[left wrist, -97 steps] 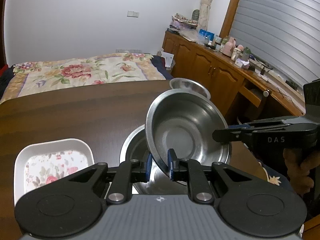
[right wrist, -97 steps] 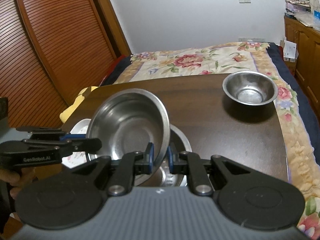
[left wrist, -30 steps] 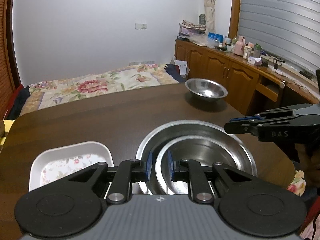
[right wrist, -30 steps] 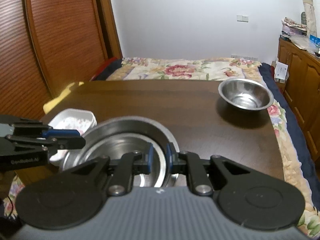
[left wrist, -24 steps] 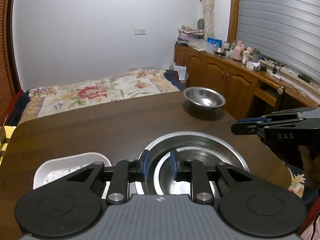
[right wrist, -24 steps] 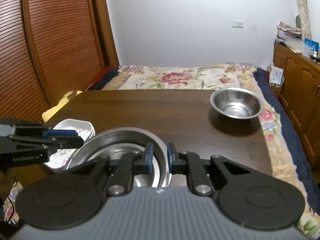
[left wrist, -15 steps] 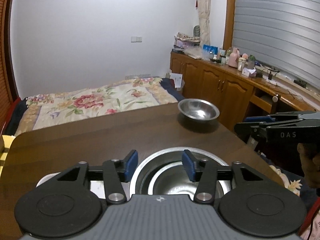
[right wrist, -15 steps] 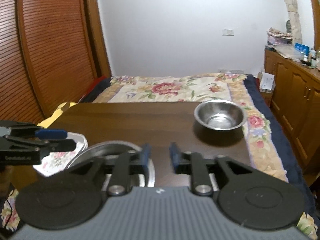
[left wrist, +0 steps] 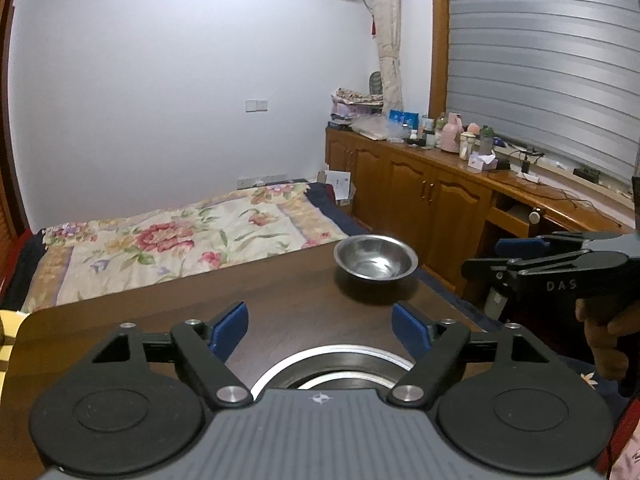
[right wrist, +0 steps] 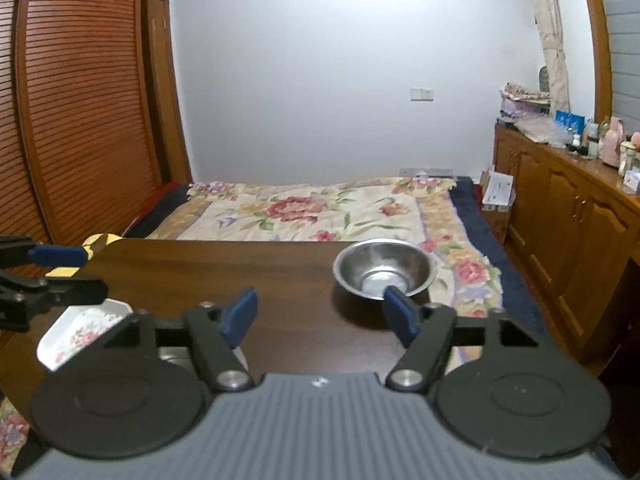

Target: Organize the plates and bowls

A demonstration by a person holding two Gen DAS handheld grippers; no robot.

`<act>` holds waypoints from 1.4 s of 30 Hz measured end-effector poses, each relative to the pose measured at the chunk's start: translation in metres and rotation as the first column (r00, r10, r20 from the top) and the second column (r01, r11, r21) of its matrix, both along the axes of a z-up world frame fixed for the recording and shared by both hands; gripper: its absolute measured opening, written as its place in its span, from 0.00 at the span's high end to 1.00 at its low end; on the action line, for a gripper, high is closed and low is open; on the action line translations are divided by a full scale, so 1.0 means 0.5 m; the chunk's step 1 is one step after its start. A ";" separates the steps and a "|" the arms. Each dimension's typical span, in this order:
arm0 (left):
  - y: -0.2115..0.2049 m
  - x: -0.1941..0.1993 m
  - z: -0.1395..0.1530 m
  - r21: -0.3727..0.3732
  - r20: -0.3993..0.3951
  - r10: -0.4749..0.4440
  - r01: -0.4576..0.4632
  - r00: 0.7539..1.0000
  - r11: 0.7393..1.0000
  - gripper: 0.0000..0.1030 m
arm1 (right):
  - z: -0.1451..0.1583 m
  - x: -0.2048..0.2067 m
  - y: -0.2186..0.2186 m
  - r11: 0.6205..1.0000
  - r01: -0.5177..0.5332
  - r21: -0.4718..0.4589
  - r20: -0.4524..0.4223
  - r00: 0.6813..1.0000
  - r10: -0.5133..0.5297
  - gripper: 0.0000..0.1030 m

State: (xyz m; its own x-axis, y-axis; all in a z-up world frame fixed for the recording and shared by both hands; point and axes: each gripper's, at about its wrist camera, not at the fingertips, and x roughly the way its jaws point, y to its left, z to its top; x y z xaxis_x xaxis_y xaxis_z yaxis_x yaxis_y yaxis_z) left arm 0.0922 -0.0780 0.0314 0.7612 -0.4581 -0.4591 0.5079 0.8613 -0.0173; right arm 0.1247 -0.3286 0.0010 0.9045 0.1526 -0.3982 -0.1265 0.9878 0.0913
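On table (left wrist: 120,320): both tongs (left wrist: 320,326) (right wrist: 320,314) spread, empty; small steel bowl (right wrist: 384,269) ahead; nested bowls (left wrist: 332,368) below.

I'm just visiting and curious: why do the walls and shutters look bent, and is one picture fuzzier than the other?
Both wrist views are fisheye, so straight edges bow near the borders. The left wrist view is sharp, with glare inside the small steel bowl. The right wrist view is softer; its blue fingers look smeared.

Much of your stack sits out of sight.
Your left gripper (left wrist: 320,322) body covers most of the nested bowls (left wrist: 340,364); the floral dish (right wrist: 84,330) is partly hidden too.
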 end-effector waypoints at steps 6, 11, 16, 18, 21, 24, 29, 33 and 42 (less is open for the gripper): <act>-0.032 0.034 0.006 -0.006 0.011 -0.042 0.042 0.999 0.999 0.05 | -0.008 0.014 -0.014 1.000 0.019 -0.008 0.012 1.000 -0.019 0.16; -0.068 0.086 -0.003 0.006 -0.003 -0.062 0.062 0.998 0.998 0.04 | -0.023 0.043 -0.031 0.999 0.043 -0.011 0.007 0.999 -0.043 0.14; -0.102 0.134 -0.011 0.021 -0.017 -0.075 0.075 0.997 0.997 0.04 | -0.032 0.079 -0.060 0.998 0.056 0.020 -0.008 0.998 -0.056 0.08; -0.115 0.154 -0.013 0.022 -0.024 -0.073 0.073 0.997 0.997 0.03 | -0.037 0.094 -0.068 0.998 0.054 0.022 -0.020 0.998 -0.053 0.06; -0.128 0.178 -0.012 0.029 -0.028 -0.078 0.078 0.997 0.997 0.02 | -0.042 0.112 -0.079 0.998 0.054 0.025 -0.024 0.998 -0.054 0.00; -0.140 0.201 -0.012 0.043 -0.030 -0.078 0.079 0.997 0.996 0.02 | -0.044 0.134 -0.089 0.999 0.054 0.008 -0.027 0.998 -0.054 0.00; -0.156 0.249 -0.016 0.036 -0.068 -0.095 0.098 0.993 0.995 0.02 | -0.052 0.172 -0.110 0.998 0.064 0.017 -0.041 0.997 -0.063 0.00; -0.177 0.281 -0.024 0.039 -0.089 -0.085 0.089 0.992 0.995 0.02 | -0.067 0.207 -0.125 0.997 0.057 0.044 -0.073 0.996 -0.054 0.00; -0.218 0.346 -0.059 0.043 -0.166 -0.121 0.130 0.979 0.991 0.14 | -0.108 0.260 -0.140 0.995 0.050 0.087 -0.123 0.992 -0.039 0.00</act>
